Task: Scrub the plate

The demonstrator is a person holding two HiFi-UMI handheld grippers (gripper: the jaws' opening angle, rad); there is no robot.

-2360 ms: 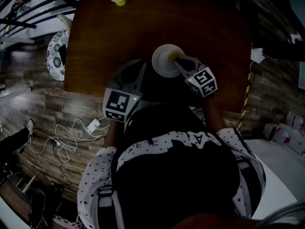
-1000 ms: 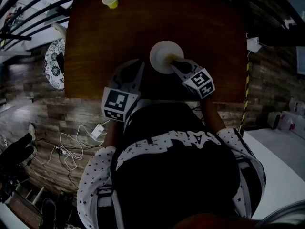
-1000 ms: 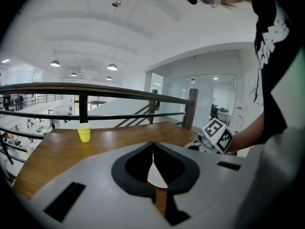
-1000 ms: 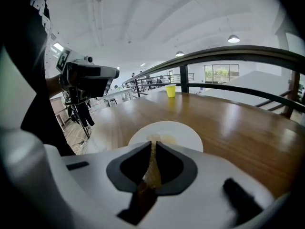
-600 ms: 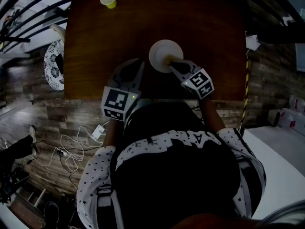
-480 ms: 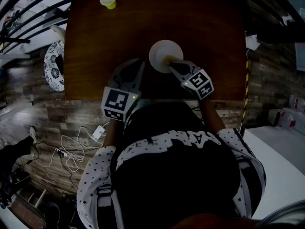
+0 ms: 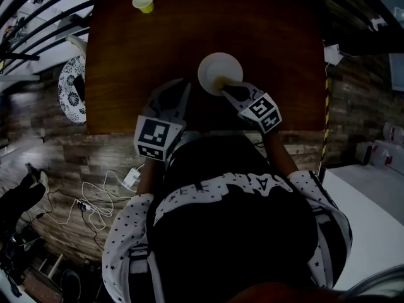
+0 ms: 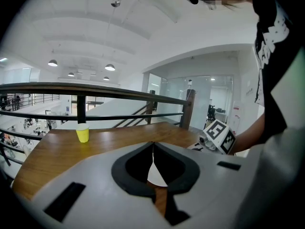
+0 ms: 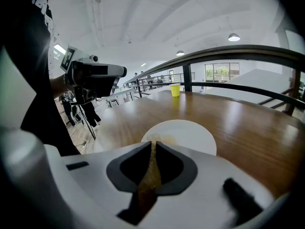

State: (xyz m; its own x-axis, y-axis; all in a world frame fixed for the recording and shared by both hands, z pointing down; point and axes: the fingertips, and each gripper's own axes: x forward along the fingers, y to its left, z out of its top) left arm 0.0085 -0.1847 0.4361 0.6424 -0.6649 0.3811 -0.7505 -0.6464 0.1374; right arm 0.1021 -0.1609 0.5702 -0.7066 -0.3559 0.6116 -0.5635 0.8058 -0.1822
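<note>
Right hand-held gripper (image 9: 153, 149): I see it clamped on a yellow-brown pad (image 9: 150, 173) at the near edge of the white plate (image 7: 218, 68) | plate: mid-tabletop (image 7: 278, 43) | left hand-held gripper (image 8: 153, 149): jaws together, empty, near-left of plate.
</note>
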